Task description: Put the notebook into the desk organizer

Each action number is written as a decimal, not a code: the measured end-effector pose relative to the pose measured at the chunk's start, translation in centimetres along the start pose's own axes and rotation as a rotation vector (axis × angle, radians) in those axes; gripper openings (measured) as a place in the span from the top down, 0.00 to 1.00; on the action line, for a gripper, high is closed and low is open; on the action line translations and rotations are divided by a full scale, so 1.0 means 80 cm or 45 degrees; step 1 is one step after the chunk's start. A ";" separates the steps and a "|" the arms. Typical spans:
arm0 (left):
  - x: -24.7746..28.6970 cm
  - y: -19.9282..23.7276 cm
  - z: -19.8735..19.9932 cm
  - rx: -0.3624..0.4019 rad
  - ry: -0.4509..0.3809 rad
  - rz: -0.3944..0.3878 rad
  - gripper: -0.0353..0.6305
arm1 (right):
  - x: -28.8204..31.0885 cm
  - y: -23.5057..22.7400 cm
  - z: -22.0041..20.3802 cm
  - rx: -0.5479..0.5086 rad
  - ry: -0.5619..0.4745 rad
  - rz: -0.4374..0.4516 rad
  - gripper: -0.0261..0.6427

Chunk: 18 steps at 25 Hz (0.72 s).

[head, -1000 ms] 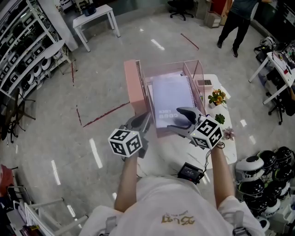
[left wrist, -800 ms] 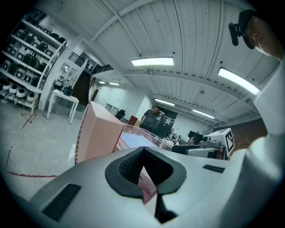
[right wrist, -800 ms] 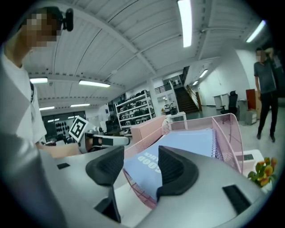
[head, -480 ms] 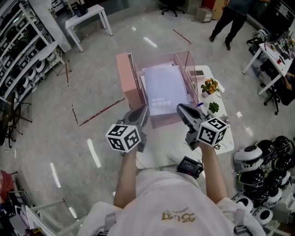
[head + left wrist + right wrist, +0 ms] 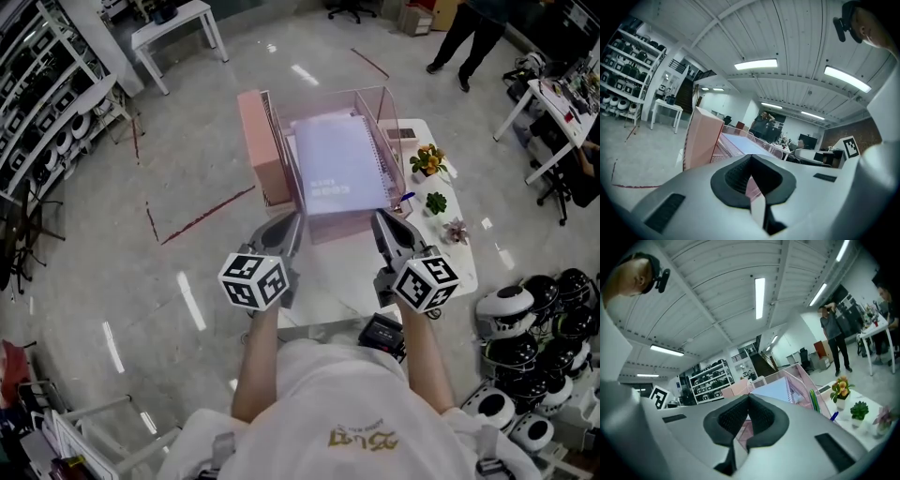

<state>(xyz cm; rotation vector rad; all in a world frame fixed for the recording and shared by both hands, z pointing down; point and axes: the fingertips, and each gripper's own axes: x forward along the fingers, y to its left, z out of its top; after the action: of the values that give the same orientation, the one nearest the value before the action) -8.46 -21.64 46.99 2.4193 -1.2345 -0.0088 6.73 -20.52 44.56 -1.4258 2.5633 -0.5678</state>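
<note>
On desk | notebook in organizer, plants beside | left claw — clenched | right claw — clenched, empty

Potted orange flower, green succulent, pink plant in row along right side of white tabletop. Blue pen near succulent. Red tape lines on glossy floor. Shelving racks far left; small white table top left. Helmets piled lower right. Person standing top right.
</note>
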 end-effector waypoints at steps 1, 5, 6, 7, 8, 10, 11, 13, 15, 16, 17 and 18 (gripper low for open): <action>-0.002 0.001 -0.002 0.000 0.001 0.005 0.92 | 0.000 0.003 0.001 -0.038 0.001 -0.003 0.94; -0.006 0.002 -0.005 -0.004 -0.004 0.012 0.92 | 0.002 0.008 -0.005 -0.092 0.026 -0.019 0.94; -0.007 0.001 -0.005 -0.003 -0.005 0.012 0.92 | 0.002 0.008 -0.007 -0.093 0.033 -0.024 0.94; -0.008 0.001 -0.004 -0.002 -0.007 0.011 0.92 | 0.001 0.008 -0.009 -0.093 0.037 -0.029 0.94; -0.009 0.001 -0.004 -0.002 -0.008 0.010 0.92 | 0.000 0.008 -0.010 -0.091 0.039 -0.033 0.94; -0.010 0.002 -0.002 -0.002 -0.008 0.009 0.92 | 0.000 0.008 -0.010 -0.092 0.040 -0.040 0.94; -0.009 0.002 -0.002 -0.003 -0.006 0.009 0.92 | 0.000 0.007 -0.009 -0.094 0.041 -0.043 0.94; -0.006 0.001 -0.003 -0.004 -0.002 0.008 0.92 | 0.000 0.004 -0.008 -0.102 0.044 -0.049 0.94; -0.004 -0.001 -0.004 -0.005 0.000 0.005 0.92 | -0.001 0.002 -0.009 -0.111 0.048 -0.056 0.94; -0.004 -0.002 -0.003 -0.005 0.000 0.004 0.92 | -0.002 0.001 -0.009 -0.113 0.049 -0.058 0.94; -0.004 -0.003 -0.003 -0.004 -0.001 0.003 0.92 | -0.003 0.001 -0.009 -0.114 0.049 -0.059 0.94; -0.003 -0.004 -0.002 -0.004 -0.001 0.001 0.92 | -0.004 0.001 -0.008 -0.114 0.049 -0.060 0.94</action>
<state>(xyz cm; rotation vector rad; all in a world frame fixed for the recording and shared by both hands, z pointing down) -8.35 -21.20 46.99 2.4163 -1.2350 -0.0111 6.60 -20.05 45.11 -1.5221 2.6223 -0.4977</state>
